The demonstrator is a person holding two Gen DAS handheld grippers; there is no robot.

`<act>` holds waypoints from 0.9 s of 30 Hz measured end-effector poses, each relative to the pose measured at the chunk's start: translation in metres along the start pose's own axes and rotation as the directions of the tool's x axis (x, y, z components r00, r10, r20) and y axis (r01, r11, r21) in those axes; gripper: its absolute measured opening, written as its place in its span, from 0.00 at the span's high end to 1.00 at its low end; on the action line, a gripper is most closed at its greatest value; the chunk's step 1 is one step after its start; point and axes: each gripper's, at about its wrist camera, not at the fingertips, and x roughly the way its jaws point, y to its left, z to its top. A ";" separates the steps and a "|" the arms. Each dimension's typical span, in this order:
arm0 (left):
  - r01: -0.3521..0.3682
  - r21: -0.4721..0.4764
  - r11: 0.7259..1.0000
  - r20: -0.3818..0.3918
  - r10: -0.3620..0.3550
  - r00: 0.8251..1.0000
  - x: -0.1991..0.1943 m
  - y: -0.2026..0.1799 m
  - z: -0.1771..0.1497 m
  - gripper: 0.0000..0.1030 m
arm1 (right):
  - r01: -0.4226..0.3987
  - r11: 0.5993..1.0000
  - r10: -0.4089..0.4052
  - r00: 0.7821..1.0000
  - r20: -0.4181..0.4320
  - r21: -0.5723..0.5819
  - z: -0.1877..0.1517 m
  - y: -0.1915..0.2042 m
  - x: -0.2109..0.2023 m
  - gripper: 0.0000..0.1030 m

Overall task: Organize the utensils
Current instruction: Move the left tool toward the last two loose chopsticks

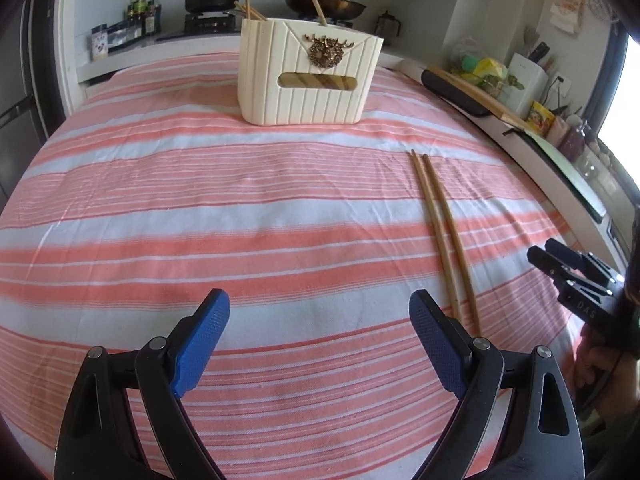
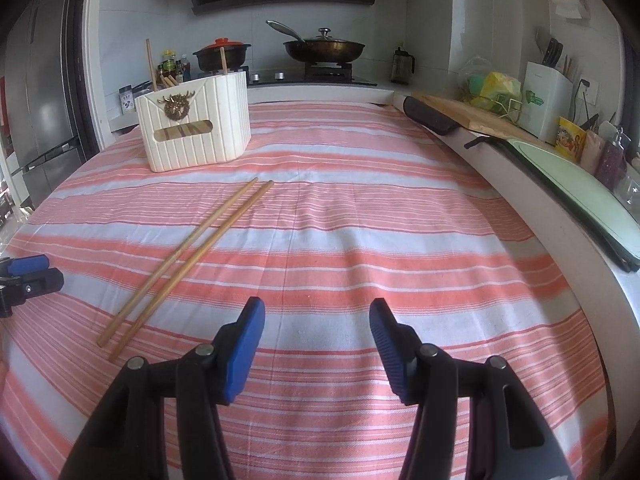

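While both hand-held grippers gape, chopsticks (image 2: 188,260) lie loose.

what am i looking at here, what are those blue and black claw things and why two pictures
Each "claw" is a two-finger gripper that a person holds, one per hand, with a fisheye camera looking along its fingers. One picture comes from the left gripper, the other from the right gripper. Both stand open and hold nothing. On the striped tablecloth lie two wooden chopsticks side by side, and further back stands a cream utensil holder with more chopsticks sticking out of it. The job is tidying utensils.
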 end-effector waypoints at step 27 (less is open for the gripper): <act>0.054 0.241 0.969 -0.101 -0.030 0.994 0.093 -0.094 0.085 0.10 | 0.027 1.000 -0.027 1.000 0.002 0.014 0.000 -0.002 -0.001 0.46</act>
